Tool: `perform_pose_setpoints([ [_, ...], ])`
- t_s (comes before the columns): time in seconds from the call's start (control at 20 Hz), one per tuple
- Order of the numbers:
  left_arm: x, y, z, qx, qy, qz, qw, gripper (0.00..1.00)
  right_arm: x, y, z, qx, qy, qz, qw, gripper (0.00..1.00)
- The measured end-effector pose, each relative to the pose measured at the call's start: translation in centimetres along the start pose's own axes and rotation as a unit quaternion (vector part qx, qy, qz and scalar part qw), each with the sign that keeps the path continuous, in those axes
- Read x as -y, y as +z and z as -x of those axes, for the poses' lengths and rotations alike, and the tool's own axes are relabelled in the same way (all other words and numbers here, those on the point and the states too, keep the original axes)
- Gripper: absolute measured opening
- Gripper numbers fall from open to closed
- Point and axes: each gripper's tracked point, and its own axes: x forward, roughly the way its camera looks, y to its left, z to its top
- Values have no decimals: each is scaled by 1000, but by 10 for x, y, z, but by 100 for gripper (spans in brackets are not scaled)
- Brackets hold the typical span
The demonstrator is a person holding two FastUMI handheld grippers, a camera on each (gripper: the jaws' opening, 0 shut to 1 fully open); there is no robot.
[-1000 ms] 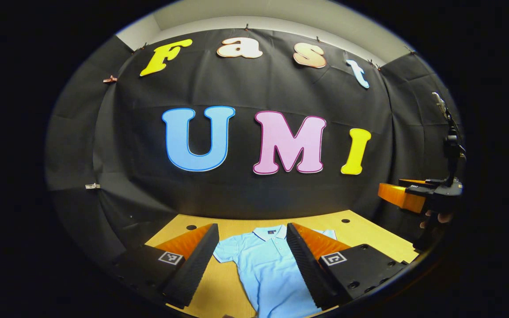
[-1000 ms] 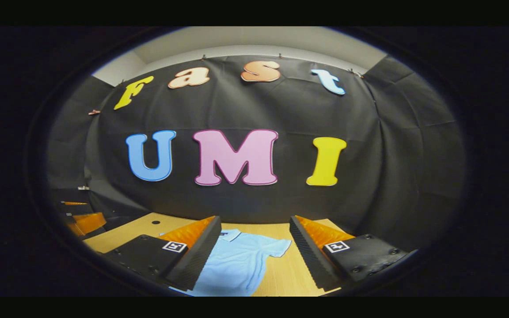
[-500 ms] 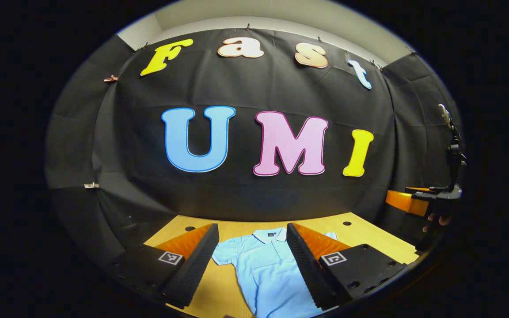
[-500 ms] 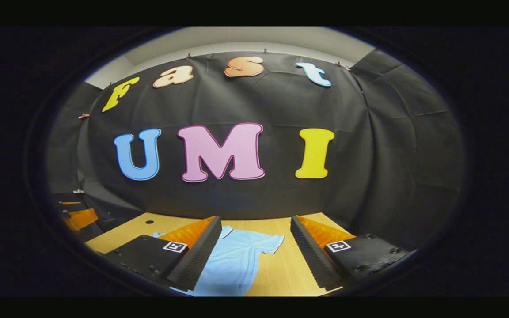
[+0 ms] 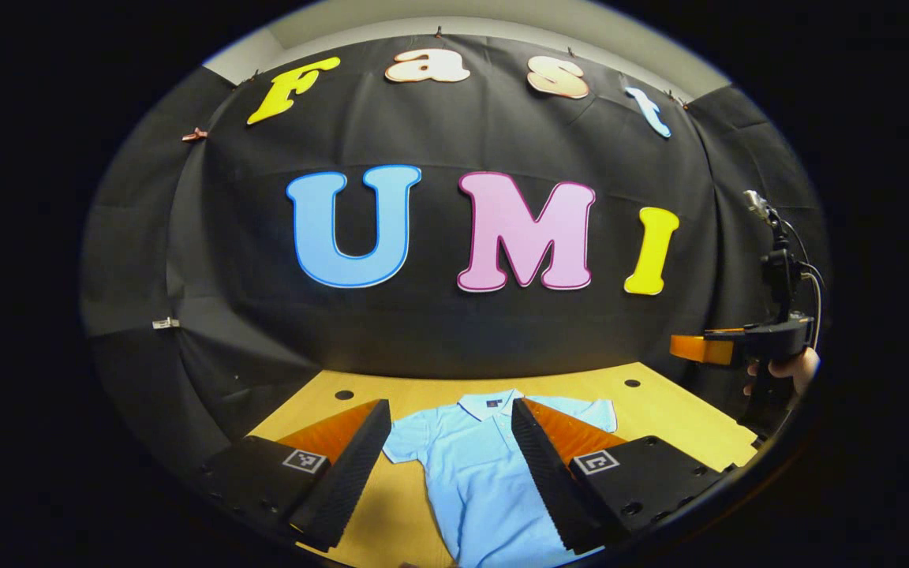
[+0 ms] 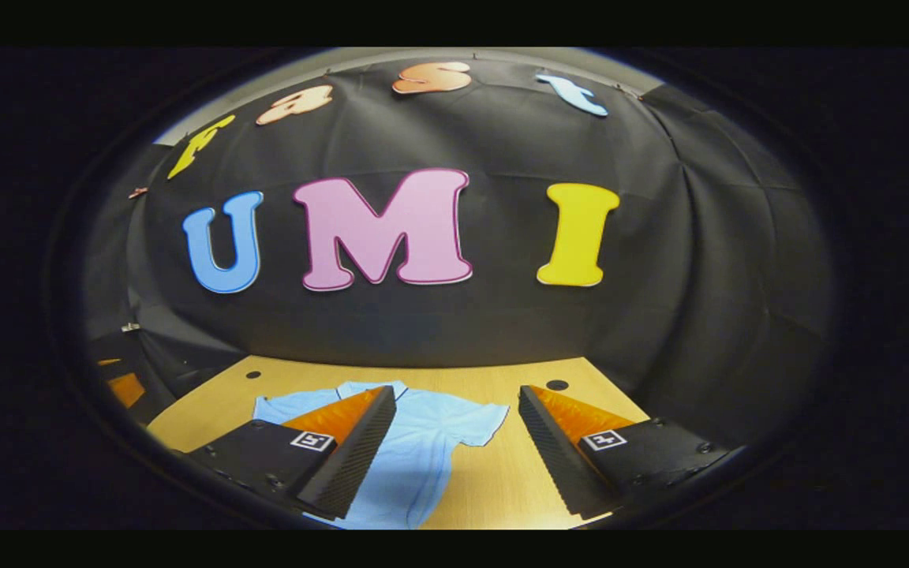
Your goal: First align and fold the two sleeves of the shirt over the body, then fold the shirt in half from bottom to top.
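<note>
Your left gripper [image 5: 447, 465] and right gripper [image 6: 454, 454] hang spread above the shirt [image 5: 474, 473] lying flat on the table [image 5: 660, 418], collar away, each sleeve nearest its own-side gripper.

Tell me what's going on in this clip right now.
A person holds a gripper in each hand above a wooden table where a light blue polo shirt lies flat, sleeves spread and unfolded. The left gripper and right gripper both hover with jaws open, touching nothing. No fold has been made yet.
</note>
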Motion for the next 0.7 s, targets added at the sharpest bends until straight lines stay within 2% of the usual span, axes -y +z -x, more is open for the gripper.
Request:
perform_pose_setpoints([
  [0.2, -9, -16, -16, -30, 36, 8, 999, 98, 15, -28, -68, -65, 6, -7, 998, 98],
  [0.3, -14, -20, -23, -40, 55, 12, 998, 98, 23, -50, -109, -96, 3, 0, 995, 94],
  [0.35, -16, -22, -28, -46, 64, 16, 997, 98, 28, -62, -127, -112, -1, 5, 994, 98],
  [0.55, -23, -32, -42, -69, 85, 18, 994, 98, 45, -118, -193, -185, -17, 53, 981, 98],
  [0.7, -33, -34, -49, -75, 104, 25, 991, 98, 56, -147, -235, -209, -22, 93, 973, 95],
])
